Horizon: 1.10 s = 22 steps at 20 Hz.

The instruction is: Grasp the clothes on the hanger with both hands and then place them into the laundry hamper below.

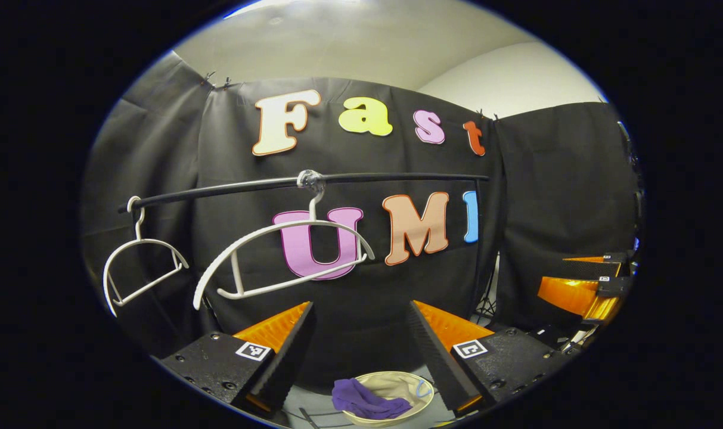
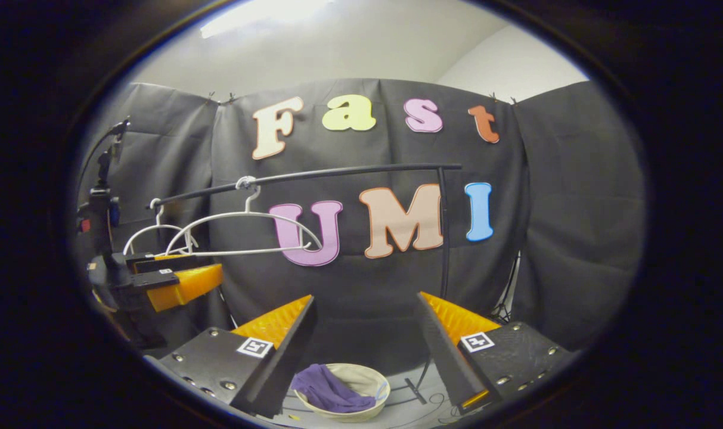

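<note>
We judge the placing step finished: the cloth (image 1: 367, 400) lies in the hamper (image 1: 422, 405) at bottom centre, and the hanger (image 1: 281, 253) hangs bare. Left gripper (image 1: 361, 339) and right gripper (image 2: 367, 333) are wide open, empty. Next we only withdraw.

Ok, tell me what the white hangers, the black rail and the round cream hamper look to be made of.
White hangers: likely moulded plastic, smooth with a slight sheen and a ribbed shoulder edge. Black rail: probably painted or coated metal tube, thin and straight with a faint gloss. Round cream hamper: seems soft fabric, matte, with a slightly uneven rim; purple cloth lies crumpled inside.
</note>
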{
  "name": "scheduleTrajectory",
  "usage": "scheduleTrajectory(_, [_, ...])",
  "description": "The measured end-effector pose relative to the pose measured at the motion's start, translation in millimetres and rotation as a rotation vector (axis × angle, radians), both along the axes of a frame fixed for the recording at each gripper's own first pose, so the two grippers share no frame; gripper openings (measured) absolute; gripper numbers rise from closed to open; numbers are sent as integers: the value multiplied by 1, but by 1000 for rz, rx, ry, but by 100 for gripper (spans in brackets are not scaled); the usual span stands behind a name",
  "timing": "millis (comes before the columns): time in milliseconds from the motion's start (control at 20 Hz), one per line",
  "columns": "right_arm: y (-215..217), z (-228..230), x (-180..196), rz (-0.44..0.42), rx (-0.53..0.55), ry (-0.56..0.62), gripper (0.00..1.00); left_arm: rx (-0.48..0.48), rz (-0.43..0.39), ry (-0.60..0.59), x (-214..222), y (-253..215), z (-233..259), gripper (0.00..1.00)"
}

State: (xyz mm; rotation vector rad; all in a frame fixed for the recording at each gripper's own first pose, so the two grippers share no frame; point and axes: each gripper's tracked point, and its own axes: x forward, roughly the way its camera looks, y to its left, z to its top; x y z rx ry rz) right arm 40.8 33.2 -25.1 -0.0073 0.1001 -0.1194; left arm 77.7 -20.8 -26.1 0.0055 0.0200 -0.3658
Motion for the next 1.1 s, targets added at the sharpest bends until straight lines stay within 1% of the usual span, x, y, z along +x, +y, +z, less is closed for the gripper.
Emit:
scheduleTrajectory(50, [-5,4,-3,11,0,-7,99,1,16,-13,-3,-4,5,96])
scheduleTrajectory(150, [-15,11,-10,49,15,-24,99,15,102,-71,-3,-2,21,96])
scheduleTrajectory(200, [-19,13,-15,72,18,-22,98,20,128,-84,-6,-5,29,96])
scheduleTrajectory(250, [-30,18,-21,84,14,-26,100,17,147,-108,-9,-14,39,97])
scheduleTrajectory(300, [-41,23,-26,93,15,-35,98,15,163,-129,-12,-19,51,97])
scheduleTrajectory(400, [-55,28,-37,121,28,-49,99,16,175,-148,-14,-32,68,99])
scheduleTrajectory(550, [-84,33,-46,126,60,-66,99,25,203,-170,-20,-43,87,99])
scheduleTrajectory(650, [-96,33,-52,129,93,-80,99,-3,195,-146,-26,-56,86,100])
scheduleTrajectory(750, [-112,37,-57,123,115,-98,99,-8,190,-130,-30,-65,89,100])
scheduleTrajectory(800, [-120,40,-59,120,122,-109,98,-2,185,-127,-32,-70,92,97])
scheduleTrajectory(850, [-125,42,-59,121,128,-112,98,10,184,-127,-35,-74,99,97])
scheduleTrajectory(900, [-129,43,-59,123,129,-116,98,-1,187,-151,-37,-74,112,99])
scheduleTrajectory(950, [-133,47,-57,133,124,-120,98,-23,192,-184,-38,-76,130,100])
scheduleTrajectory(1000, [-135,53,-55,155,112,-133,98,-42,193,-214,-38,-78,150,97])
scheduleTrajectory(1050, [-137,62,-50,195,85,-140,98,-62,192,-247,-35,-81,170,99])
scheduleTrajectory(1100, [-142,70,-40,229,24,-142,98,-89,192,-284,-31,-87,189,99])
